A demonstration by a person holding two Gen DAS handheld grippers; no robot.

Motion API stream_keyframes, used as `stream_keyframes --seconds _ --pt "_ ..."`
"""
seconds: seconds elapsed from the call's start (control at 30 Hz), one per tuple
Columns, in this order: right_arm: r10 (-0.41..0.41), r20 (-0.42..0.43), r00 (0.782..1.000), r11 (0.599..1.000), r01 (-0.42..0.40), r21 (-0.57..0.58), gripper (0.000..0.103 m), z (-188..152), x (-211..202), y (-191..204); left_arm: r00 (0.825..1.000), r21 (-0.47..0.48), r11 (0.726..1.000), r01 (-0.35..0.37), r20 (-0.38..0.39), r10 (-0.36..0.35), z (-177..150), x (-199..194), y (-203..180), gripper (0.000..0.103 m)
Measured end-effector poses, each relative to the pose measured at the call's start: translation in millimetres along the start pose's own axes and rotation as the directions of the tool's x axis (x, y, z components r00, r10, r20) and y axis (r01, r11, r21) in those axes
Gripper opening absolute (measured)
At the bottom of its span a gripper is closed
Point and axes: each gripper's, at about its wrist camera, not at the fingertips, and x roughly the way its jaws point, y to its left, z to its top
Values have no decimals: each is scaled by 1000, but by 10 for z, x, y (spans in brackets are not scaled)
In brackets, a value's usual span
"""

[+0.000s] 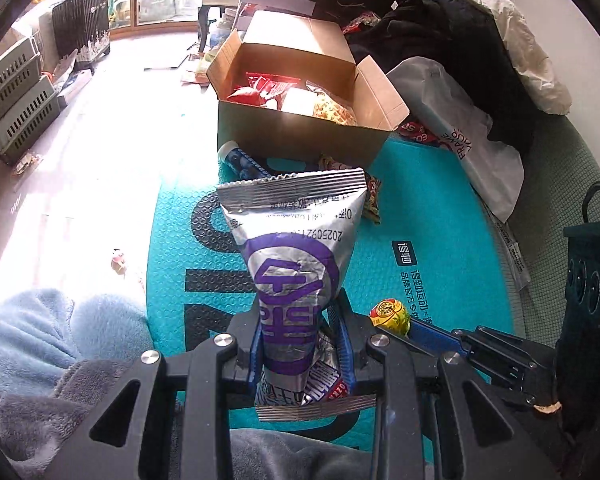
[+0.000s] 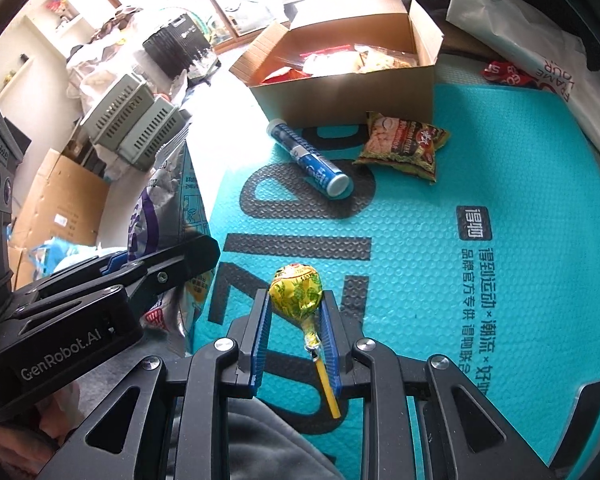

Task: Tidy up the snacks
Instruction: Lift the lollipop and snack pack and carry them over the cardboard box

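Observation:
My left gripper (image 1: 302, 320) is shut on a silver and purple snack bag (image 1: 296, 248), held above the teal mat (image 1: 428, 216). The bag (image 2: 168, 208) shows again at the left of the right wrist view, with the left gripper (image 2: 204, 256) around it. My right gripper (image 2: 296, 300) is shut on a yellow lollipop (image 2: 296, 288), whose stick (image 2: 326, 384) hangs down between the blue pads. The lollipop (image 1: 390, 312) also shows in the left wrist view. An open cardboard box (image 1: 300, 136) with snacks inside stands at the mat's far edge. A blue tube (image 2: 312, 158) and a green snack packet (image 2: 404, 144) lie in front of the box (image 2: 348, 92).
White plastic bags (image 1: 460, 136) and dark clothes (image 1: 452, 40) pile up to the right of the box. Grey crates (image 2: 132, 128), a black suitcase (image 2: 176, 48) and another cardboard box (image 2: 60, 200) stand on the floor at the left. A grey and blue fleece (image 1: 40, 344) lies below.

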Motion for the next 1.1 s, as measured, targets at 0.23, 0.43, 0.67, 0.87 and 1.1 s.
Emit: stream_keyframes --seconds 0.23,0.43,0.67,0.87,1.1 --pt "52 51 997 999 -51 -14 24 293 -136 123 999 17 1000 16 50 -17 327 -147 12 29" --pt "57 82 995 998 -55 -28 24 638 -191 177 997 3 1000 26 71 -26 674 -142 39 29" --pt "15 135 991 997 -5 -79 24 1145 -176 160 993 21 999 37 109 -39 1156 -30 32 29" --pt "-24 197 980 993 45 -107 24 1652 -157 88 987 64 997 40 152 -50 1638 155 -43 29" --pt "-74 253 965 988 105 -111 24 2236 -1 -61 982 58 997 48 182 -58 2225 471 -20 29"
